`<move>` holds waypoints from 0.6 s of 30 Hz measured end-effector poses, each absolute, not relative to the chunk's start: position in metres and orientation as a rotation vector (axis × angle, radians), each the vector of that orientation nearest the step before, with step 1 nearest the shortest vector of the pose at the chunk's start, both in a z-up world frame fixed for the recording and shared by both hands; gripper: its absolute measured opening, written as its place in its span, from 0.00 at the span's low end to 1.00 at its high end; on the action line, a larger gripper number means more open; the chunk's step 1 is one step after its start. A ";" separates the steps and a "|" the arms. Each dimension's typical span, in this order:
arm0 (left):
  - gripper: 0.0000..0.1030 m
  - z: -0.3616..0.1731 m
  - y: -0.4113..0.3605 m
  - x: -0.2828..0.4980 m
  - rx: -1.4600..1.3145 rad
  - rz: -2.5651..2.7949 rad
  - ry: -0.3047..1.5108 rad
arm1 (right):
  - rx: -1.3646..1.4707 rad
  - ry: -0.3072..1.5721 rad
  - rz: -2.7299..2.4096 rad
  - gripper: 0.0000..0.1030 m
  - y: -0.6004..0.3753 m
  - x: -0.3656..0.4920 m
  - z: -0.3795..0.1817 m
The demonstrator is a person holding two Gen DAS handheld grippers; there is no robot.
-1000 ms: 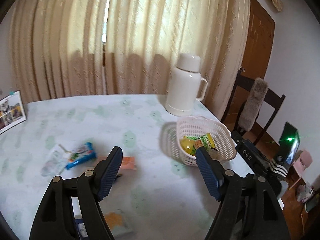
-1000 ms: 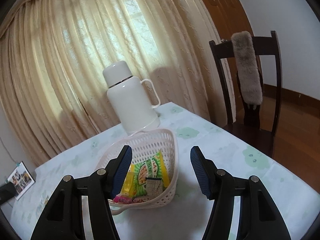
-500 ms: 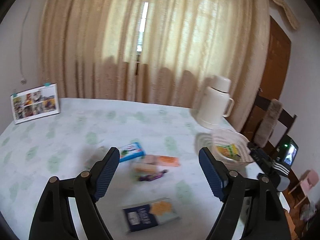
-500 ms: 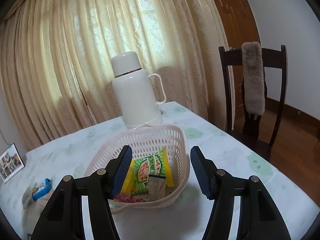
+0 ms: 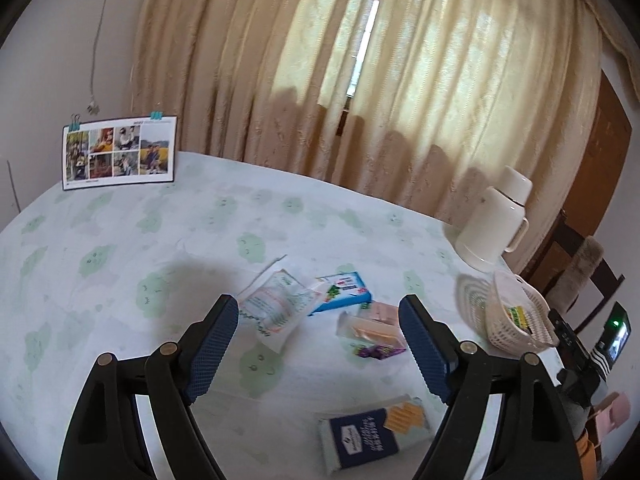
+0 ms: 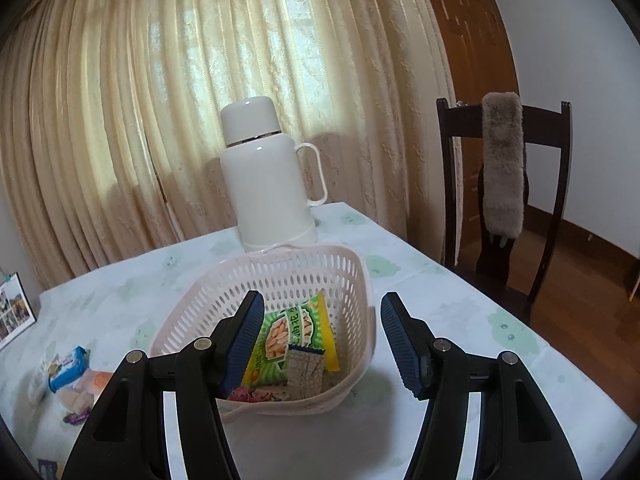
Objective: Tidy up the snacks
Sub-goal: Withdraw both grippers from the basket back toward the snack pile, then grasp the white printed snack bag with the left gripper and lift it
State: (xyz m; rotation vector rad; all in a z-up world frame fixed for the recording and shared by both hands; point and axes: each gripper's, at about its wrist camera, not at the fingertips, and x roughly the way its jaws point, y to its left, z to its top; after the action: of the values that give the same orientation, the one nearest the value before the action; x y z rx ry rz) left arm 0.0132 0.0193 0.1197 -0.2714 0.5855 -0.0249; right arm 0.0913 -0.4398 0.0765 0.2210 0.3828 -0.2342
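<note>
Two grippers, both spread wide and holding nothing.
The left gripper (image 5: 319,334) hovers over loose snacks (image 5: 340,289) on the worktop (image 5: 120,248); the right gripper (image 6: 320,338) faces the basket (image 6: 240,280) holding a green packet (image 6: 294,330).

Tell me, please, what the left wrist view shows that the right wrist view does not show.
Only the left wrist view shows the open left gripper, the clear white packet and the whole dark blue box near the table's front edge.

Only the right wrist view shows the open right gripper and, clearly, the green snack bag and the small checked packet inside the basket.

Both show the basket, the white thermos, the blue packet, the photo calendar, the chair and the curtain.
</note>
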 end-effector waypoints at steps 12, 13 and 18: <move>0.77 0.091 0.045 0.020 -0.325 0.012 0.638 | 0.209 0.396 -0.243 0.60 -0.440 0.093 0.073; 0.77 0.089 0.045 0.020 -0.326 0.013 0.640 | 0.205 0.397 -0.240 0.60 -0.439 0.093 0.073; 0.77 0.085 0.044 0.027 -0.307 0.010 0.657 | 0.207 0.393 -0.241 0.60 -0.440 0.092 0.072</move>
State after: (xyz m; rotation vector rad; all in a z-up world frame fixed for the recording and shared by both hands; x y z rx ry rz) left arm 0.0268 0.0443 0.0846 -0.3065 0.6565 0.0105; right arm 0.0920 -0.4396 0.0724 0.2074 0.3928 -0.2414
